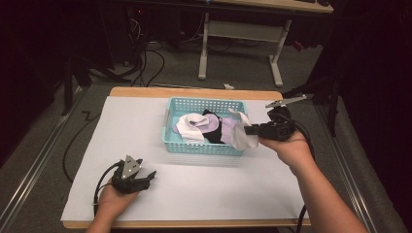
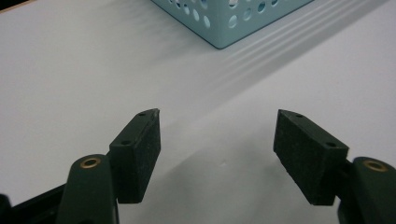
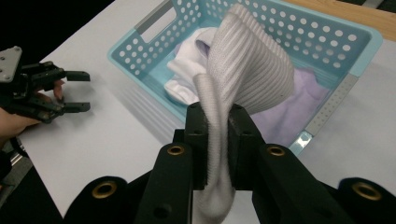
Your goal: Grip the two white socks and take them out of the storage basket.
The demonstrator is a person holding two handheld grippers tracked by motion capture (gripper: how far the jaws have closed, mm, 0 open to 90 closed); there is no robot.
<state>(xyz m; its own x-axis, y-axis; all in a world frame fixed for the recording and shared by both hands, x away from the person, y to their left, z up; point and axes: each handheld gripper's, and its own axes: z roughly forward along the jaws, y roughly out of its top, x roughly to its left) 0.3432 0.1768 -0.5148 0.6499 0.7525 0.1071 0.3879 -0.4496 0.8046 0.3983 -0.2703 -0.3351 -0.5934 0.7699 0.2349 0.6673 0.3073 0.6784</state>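
A light blue perforated basket point(image 1: 180, 146) point(image 3: 359, 44) point(image 2: 224, 23) stands on the white sheet and holds white, lilac and black socks point(image 1: 201, 127). My right gripper point(image 1: 250, 130) point(image 3: 218, 140) is shut on a grey-white ribbed sock point(image 1: 239, 135) point(image 3: 247, 74), holding it lifted at the basket's right end. The sock hangs folded over between the jaws. My left gripper point(image 1: 150, 175) point(image 2: 217, 154) rests low on the sheet at the front left, open, with nothing between its pads. In the right gripper view the left gripper point(image 3: 81, 91) appears at the far left.
A white sheet point(image 1: 145, 121) covers a wooden table point(image 1: 194, 92). Beyond the table stand a desk's white legs point(image 1: 277, 63) and cables on a grey floor. Bare sheet lies in front of the basket.
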